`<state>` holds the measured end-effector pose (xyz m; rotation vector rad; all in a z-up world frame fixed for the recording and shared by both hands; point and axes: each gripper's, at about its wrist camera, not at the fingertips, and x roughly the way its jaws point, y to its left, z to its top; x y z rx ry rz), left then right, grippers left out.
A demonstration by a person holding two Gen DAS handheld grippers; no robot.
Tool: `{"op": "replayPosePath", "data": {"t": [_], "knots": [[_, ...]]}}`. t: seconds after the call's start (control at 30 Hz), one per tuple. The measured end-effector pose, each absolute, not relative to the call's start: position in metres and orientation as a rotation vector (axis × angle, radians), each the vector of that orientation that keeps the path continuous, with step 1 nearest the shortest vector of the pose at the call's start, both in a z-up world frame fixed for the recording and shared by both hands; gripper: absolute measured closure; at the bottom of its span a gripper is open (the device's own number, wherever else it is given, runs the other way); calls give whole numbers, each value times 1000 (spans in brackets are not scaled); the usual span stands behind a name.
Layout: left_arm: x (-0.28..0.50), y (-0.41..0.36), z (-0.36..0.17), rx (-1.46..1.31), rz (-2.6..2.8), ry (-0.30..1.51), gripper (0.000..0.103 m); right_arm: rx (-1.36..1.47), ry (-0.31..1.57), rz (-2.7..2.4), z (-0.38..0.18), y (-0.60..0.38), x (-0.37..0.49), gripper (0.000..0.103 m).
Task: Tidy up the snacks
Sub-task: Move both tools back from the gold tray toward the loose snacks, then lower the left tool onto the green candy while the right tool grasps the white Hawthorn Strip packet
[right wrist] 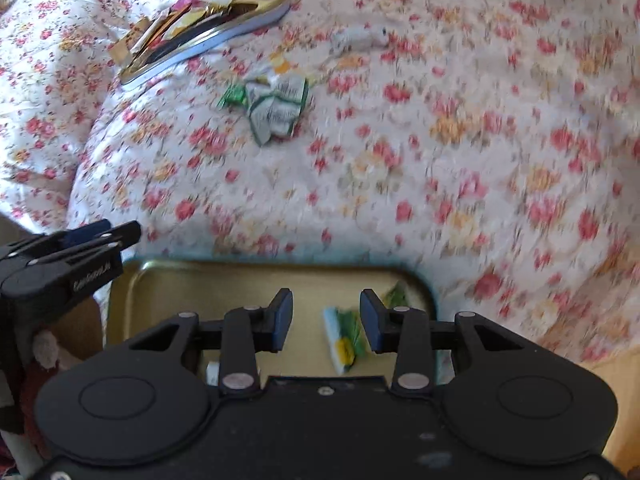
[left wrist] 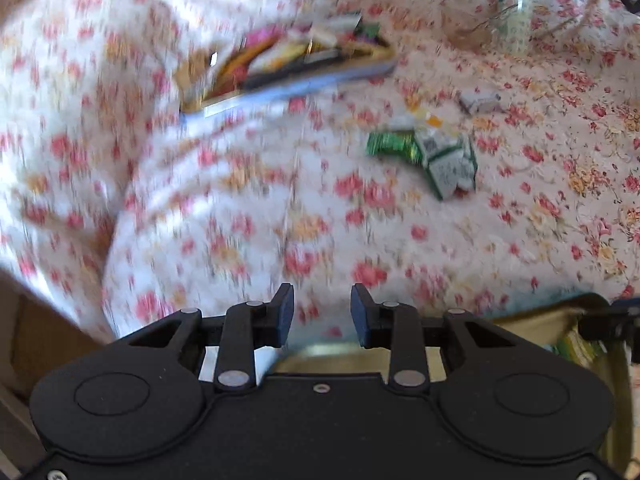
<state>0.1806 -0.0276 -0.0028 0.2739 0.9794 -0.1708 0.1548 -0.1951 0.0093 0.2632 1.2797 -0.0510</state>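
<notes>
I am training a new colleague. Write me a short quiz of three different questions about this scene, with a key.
1. True or false: the right gripper holds a snack.
2. Which one holds more snacks: (a) the far tin, (b) the near tin?
3. Fill in: the loose green packets lie on the ____ cloth.

Key
1. False. Its jaws stand apart with nothing between them; a packet lies below in the near tin.
2. (a). It is heaped with wrappers; the near tin shows only a few.
3. Flowered.
</notes>
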Motion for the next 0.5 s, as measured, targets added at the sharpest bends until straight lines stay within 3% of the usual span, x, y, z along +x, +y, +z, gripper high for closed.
{"op": "replayPosePath", "data": {"t": [0.5], "knots": [[231,-57,32,274,-203,825,60,246,1091,-122,46,-212,226,59]]}}
